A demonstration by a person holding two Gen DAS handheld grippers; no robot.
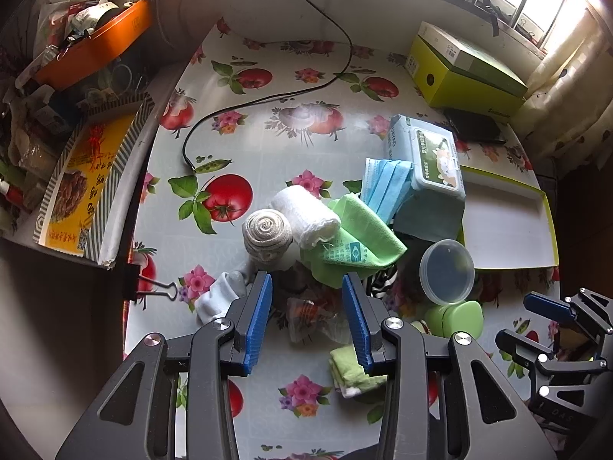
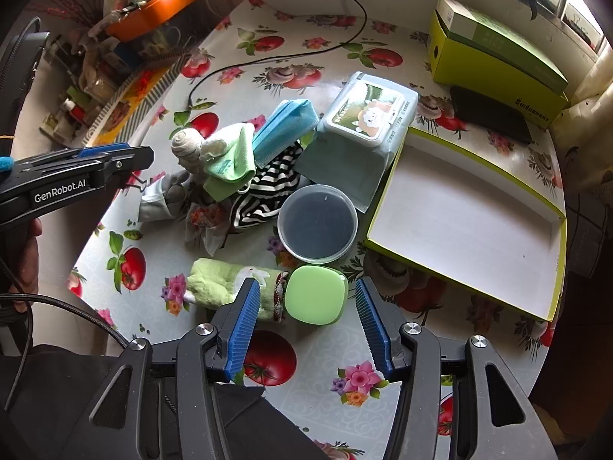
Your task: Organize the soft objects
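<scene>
Both tongs, left tongs (image 1: 307, 281) and right tongs (image 2: 304, 287), point steeply down, wide and empty.

The wipes pack (image 2: 369, 115) lies between the tray (image 2: 387, 199) and masks (image 2: 285, 128).

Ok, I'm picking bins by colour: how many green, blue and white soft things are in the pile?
Green: 2, the green cloth and green towel.
Blue: 1, the blue masks.
White: 2, the white roll and white sock.
Total: 5.
</scene>
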